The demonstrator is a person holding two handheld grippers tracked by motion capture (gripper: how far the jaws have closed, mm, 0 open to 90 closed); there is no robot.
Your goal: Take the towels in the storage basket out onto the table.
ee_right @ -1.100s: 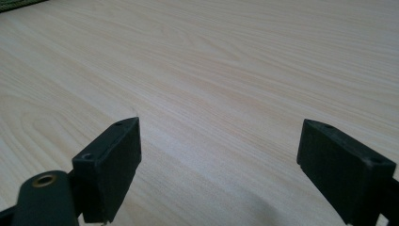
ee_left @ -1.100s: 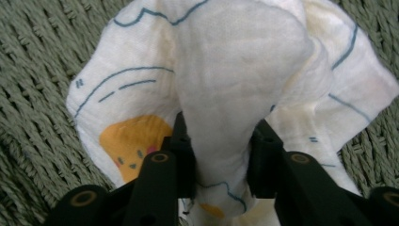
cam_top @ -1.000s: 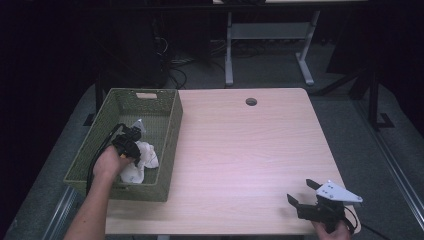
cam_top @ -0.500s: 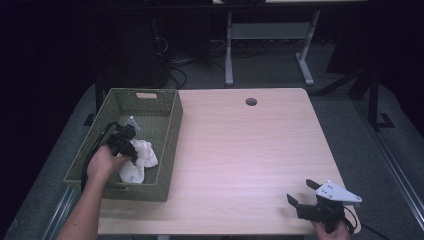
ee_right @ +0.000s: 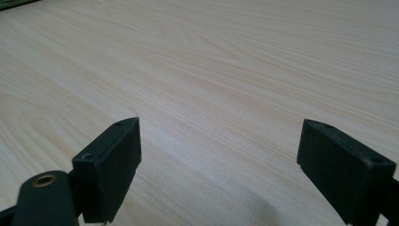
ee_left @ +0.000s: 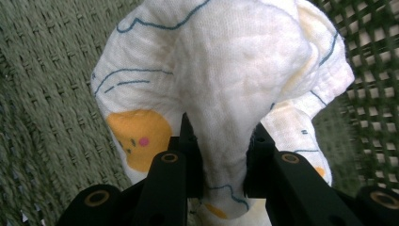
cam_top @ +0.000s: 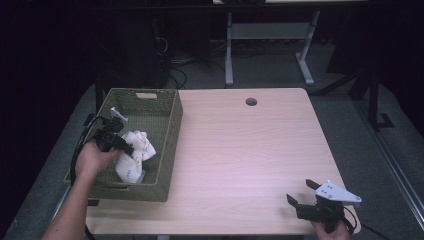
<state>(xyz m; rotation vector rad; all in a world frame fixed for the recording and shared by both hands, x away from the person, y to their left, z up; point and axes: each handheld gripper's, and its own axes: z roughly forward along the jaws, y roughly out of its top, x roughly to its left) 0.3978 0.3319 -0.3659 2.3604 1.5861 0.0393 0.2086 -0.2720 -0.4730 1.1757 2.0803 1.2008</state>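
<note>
The cloth (ee_left: 221, 84), white with blue lines and yellow-orange patches, sits inside the green woven basket (cam_top: 170, 130) at the left of the surface (cam_top: 250, 160). In the left gripper view a raised fold of it stands straight up between the two black jaws, which are closed onto it from either side, so the left hand-held gripper (cam_top: 116, 141) is holding the cloth. The rest of the fabric bunches ahead of the jaws and hangs down toward the basket floor; in the high view its bulk (cam_top: 132, 157) runs from the jaws toward the person's side of the basket, lying to the gripper's right. The way out looks to be upward, over the basket's wall beside the bare wood.

The right hand-held gripper (cam_top: 312, 200) rests well apart at the near right corner of the surface, its jaws spread wide over bare wood with nothing between them. The left hand is by far the nearer to the cloth.

Compared with a second ago, the left hand has moved farther from the person along the basket, and the cloth has been drawn along with it. The right gripper has not shifted.
</note>
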